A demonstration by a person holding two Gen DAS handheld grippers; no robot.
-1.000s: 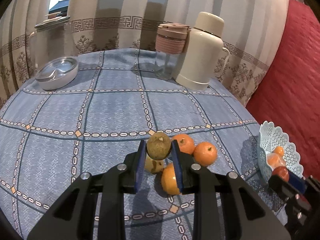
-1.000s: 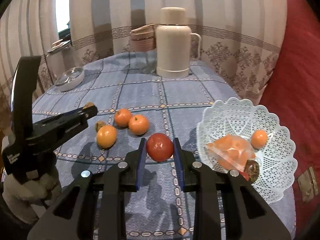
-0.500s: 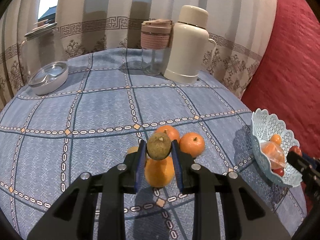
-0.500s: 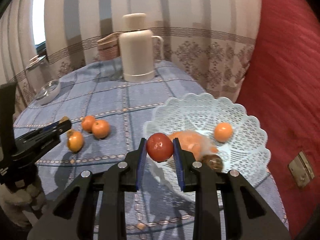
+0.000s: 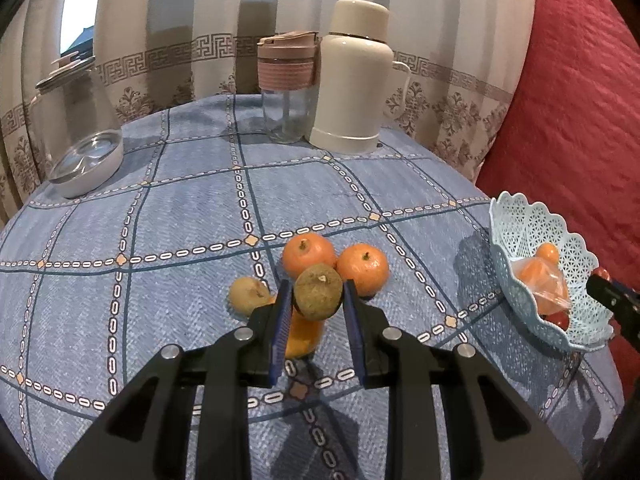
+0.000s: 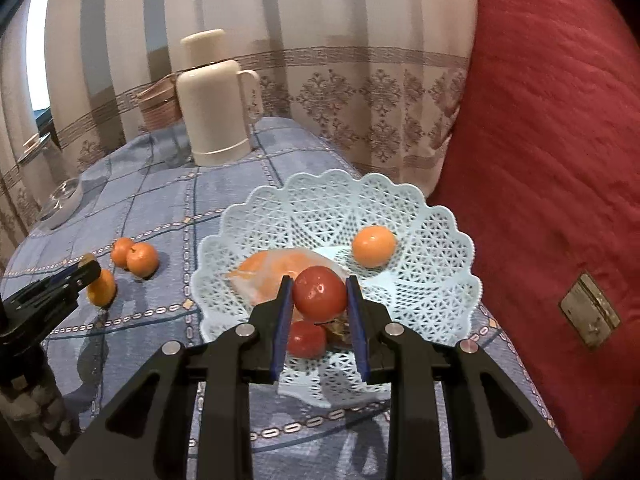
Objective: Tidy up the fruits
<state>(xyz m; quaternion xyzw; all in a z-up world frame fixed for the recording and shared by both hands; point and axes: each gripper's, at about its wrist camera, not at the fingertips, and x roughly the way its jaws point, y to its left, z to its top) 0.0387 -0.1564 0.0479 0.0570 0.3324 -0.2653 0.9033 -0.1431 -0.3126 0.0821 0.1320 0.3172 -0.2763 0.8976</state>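
Now: right gripper [image 6: 319,300] pinching red tomato [image 6: 320,291] above lace basket [image 6: 432,280]. Left gripper [image 5: 316,300] clamped on brown fruit [image 5: 318,297], over oranges [image 5: 362,268] on blue tablecloth [image 5: 180,220].

A: Dim indoor light, warm cast. Daylight only at the window [image 5: 76,20] upper left, blown out white.

B: Soft shadows on the tablecloth [image 5: 192,208] beneath the left gripper [image 5: 316,300]. Fisheye bends the edges, black vignette in the corners. Curtain [image 6: 360,40] slightly blurred in the right view.
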